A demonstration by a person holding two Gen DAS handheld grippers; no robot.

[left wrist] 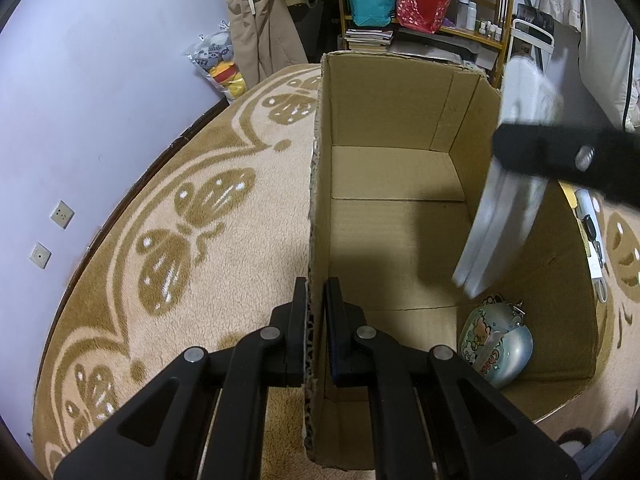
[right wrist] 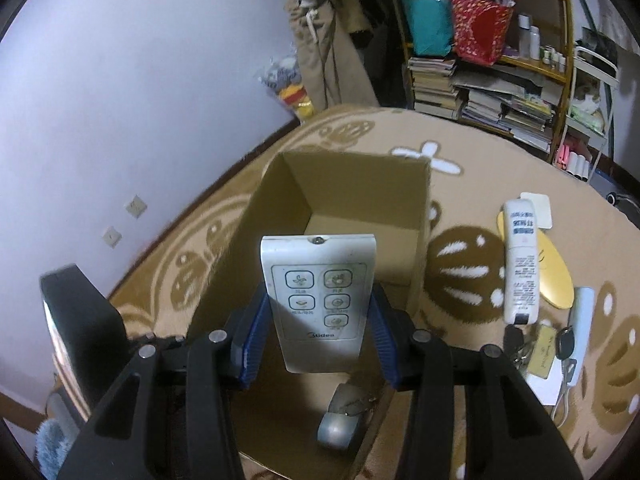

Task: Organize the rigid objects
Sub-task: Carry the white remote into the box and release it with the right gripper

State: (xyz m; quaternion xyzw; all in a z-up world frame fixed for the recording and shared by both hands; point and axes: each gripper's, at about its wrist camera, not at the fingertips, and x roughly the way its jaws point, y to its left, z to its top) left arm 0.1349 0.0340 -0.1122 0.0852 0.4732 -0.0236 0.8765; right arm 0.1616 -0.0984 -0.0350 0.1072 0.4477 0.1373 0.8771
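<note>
An open cardboard box [left wrist: 400, 152] stands on the patterned carpet; it also shows in the right wrist view [right wrist: 360, 200]. My left gripper [left wrist: 316, 312] is shut on the box's left wall [left wrist: 316, 240]. My right gripper [right wrist: 318, 312] is shut on a white remote control [right wrist: 320, 296] and holds it above the box opening. From the left wrist view the remote [left wrist: 504, 208] hangs blurred over the box's right side. A pale blue cartoon-printed case [left wrist: 496, 348] lies in the box's near right corner and shows in the right wrist view [right wrist: 344, 420].
On the carpet right of the box lie a white tube [right wrist: 520, 264], a yellow oval item [right wrist: 554, 272], a white bar [right wrist: 580, 328], keys [right wrist: 564, 344] and cards. A bookshelf [right wrist: 488, 80] with bags and books stands behind. A lilac wall [left wrist: 100, 80] is left.
</note>
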